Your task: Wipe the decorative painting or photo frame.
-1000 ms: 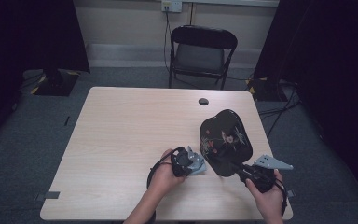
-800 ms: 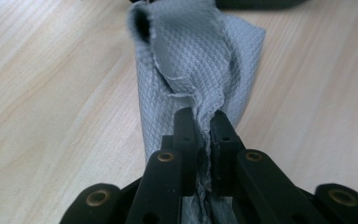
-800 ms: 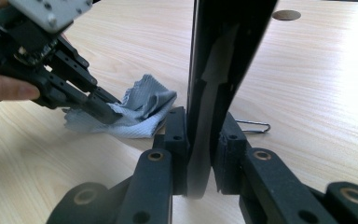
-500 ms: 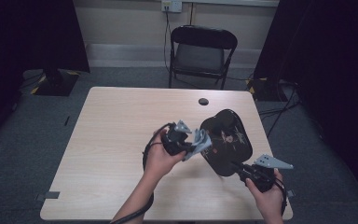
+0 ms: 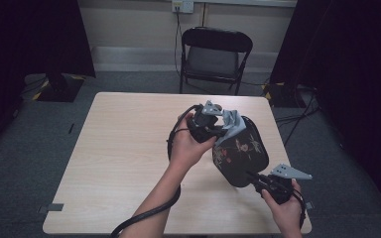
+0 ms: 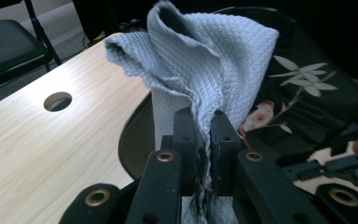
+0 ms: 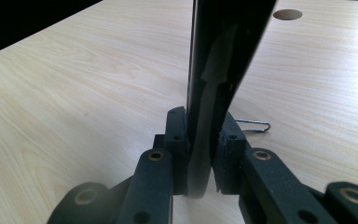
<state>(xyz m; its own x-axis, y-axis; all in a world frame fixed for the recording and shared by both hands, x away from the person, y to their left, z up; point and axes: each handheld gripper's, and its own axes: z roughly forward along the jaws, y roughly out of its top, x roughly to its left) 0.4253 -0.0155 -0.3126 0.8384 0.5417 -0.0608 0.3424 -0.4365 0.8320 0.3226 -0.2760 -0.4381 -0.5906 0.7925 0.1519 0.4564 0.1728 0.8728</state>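
Note:
A black oval tray (image 5: 242, 154) with a leaf and flower pattern stands tilted up on its edge above the table (image 5: 124, 144). My right gripper (image 5: 252, 178) is shut on the tray's near rim (image 7: 216, 46), with a jaw on each side of it. My left gripper (image 5: 222, 130) is shut on a grey-blue woven cloth (image 5: 231, 123). The cloth (image 6: 200, 60) bunches up above the jaws and lies against the far upper part of the tray's patterned face (image 6: 307, 88).
The table has a round cable hole (image 6: 57, 101) near its far edge, which also shows as the hole (image 7: 287, 14). A thin bent wire (image 7: 254, 126) lies on the wood by the right gripper. A black folding chair (image 5: 213, 54) stands beyond the table.
My left gripper has carried the cloth from the tray's near left side up to its far upper part. The right gripper has kept its hold on the tray's rim.

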